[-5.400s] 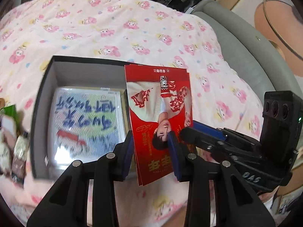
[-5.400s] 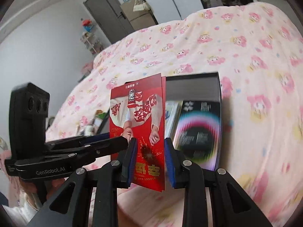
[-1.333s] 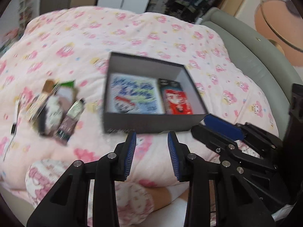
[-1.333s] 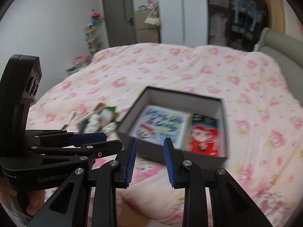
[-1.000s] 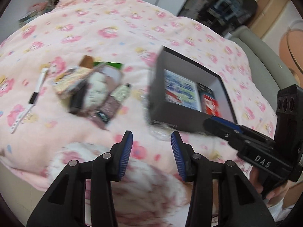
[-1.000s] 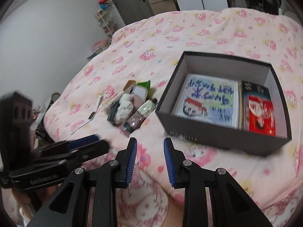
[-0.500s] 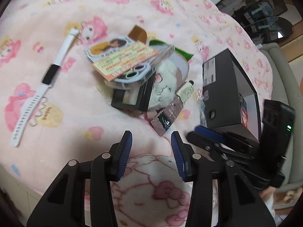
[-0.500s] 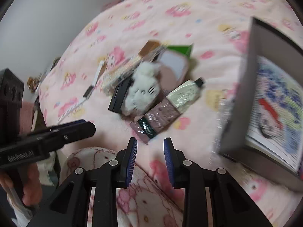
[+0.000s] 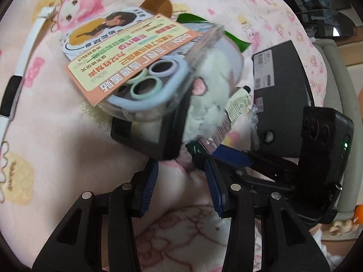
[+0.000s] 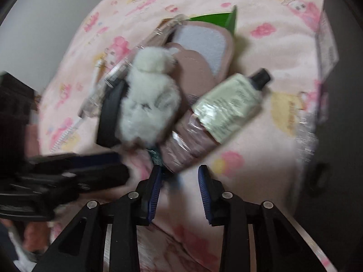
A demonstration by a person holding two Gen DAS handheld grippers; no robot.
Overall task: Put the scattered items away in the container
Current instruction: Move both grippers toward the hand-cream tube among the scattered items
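A pile of items lies on the pink bedspread: a white plush toy (image 9: 211, 104) (image 10: 147, 99), a clear phone case with a printed card (image 9: 140, 74), a flat black box (image 9: 147, 136), a pale tube (image 10: 231, 104) and a brown wrapped packet (image 10: 188, 140). The dark container box (image 9: 283, 95) stands right of the pile. My left gripper (image 9: 181, 170) is open just short of the black box's corner, nothing between its pads. My right gripper (image 10: 180, 174) is opening its jaws at the packet's near end; the pads do not press on it. Each gripper shows in the other's view: right (image 9: 233, 158), left (image 10: 90, 165).
A white wristband (image 9: 22, 63) lies apart at the far left of the bedspread. A green comb (image 10: 217, 20) and a pink pouch (image 10: 204, 45) sit at the back of the pile. Crinkled clear wrap (image 10: 306, 131) lies against the container's side.
Both grippers have dropped down and closed in on the pile, which now fills both views. The right jaws stand wider than half a second ago. The container has slid to the right edge.
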